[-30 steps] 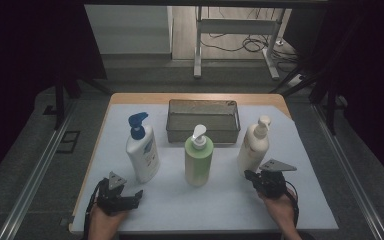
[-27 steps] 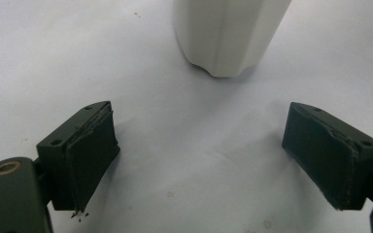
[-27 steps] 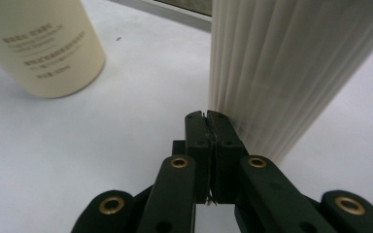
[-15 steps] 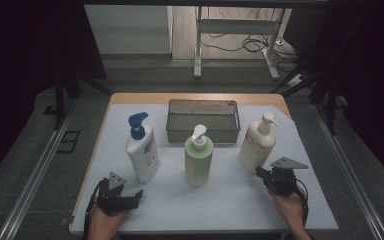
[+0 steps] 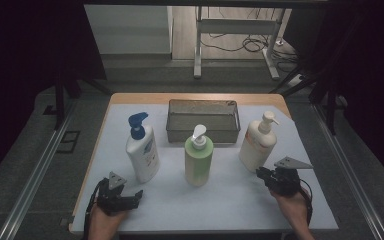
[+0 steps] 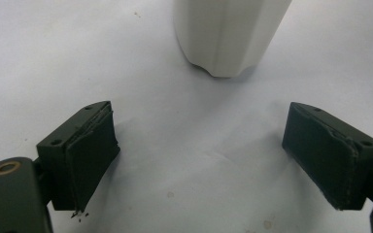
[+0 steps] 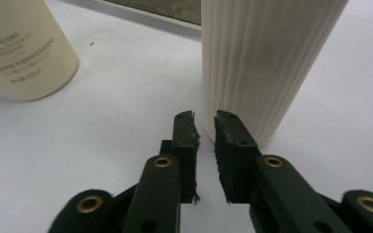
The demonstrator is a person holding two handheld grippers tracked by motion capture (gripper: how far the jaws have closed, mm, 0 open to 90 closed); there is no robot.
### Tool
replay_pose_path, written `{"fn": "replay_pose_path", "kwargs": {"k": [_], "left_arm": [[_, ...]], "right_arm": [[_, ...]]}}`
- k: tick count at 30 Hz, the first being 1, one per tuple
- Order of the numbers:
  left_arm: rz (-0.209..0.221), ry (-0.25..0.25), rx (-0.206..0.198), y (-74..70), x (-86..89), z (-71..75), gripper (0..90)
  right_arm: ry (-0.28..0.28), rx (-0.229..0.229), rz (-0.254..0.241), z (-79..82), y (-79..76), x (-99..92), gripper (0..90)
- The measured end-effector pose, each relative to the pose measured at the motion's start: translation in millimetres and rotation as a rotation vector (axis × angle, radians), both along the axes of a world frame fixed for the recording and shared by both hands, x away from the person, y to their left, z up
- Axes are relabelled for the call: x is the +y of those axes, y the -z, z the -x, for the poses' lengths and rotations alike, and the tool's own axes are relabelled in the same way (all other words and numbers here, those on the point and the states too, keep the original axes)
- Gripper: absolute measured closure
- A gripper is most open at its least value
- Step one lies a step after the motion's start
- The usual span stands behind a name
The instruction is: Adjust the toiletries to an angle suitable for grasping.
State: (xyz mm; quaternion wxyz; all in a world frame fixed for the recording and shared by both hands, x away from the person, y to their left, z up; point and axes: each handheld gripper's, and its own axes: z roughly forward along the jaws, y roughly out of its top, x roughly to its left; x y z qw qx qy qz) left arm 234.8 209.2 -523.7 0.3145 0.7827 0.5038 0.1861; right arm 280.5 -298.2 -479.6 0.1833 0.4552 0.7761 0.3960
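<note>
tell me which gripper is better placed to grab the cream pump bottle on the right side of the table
Right. The right gripper sits just in front of the cream pump bottle, though nearly shut. The left gripper lies across the table, by the blue-capped bottle.

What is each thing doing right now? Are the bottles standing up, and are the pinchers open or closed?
Blue-pump bottle: standing upright.
Green bottle: standing upright.
Cream bottle: standing upright.
Basket: sitting behind the bottles, looks empty.
Left gripper: open wide, holding nothing.
Right gripper: nearly shut, holding nothing, close to the cream bottle.
</note>
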Motion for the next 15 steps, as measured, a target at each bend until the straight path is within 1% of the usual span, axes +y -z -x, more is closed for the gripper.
{"fn": "replay_pose_path", "kwargs": {"k": [1, 5, 7, 10, 14, 15], "left_arm": [[0.001, 0.000, 0.000, 0.0, 0.0, 0.0, 11.9], [0.001, 0.000, 0.000, 0.0, 0.0, 0.0, 11.9], [0.001, 0.000, 0.000, 0.0, 0.0, 0.0, 12.0], [0.001, 0.000, 0.000, 0.0, 0.0, -0.1, 11.9], [0.002, 0.000, 0.000, 0.0, 0.0, -0.1, 11.9], [0.002, -0.001, 0.000, 0.0, 0.0, -0.1, 11.9]], "right_arm": [[-0.005, 0.001, -0.009, 1.6, -4.1, -2.0, 73.7], [-0.012, -0.001, -0.006, 4.1, -11.0, -4.5, 69.8], [-0.015, -0.005, 0.004, 5.6, -15.5, -5.7, 67.2], [-0.007, -0.011, 0.016, 6.4, -20.3, -7.4, 62.8], [0.008, -0.011, 0.017, 5.7, -28.7, -11.7, 55.3], [0.008, -0.011, 0.017, 5.7, -28.7, -11.7, 55.3]]}}
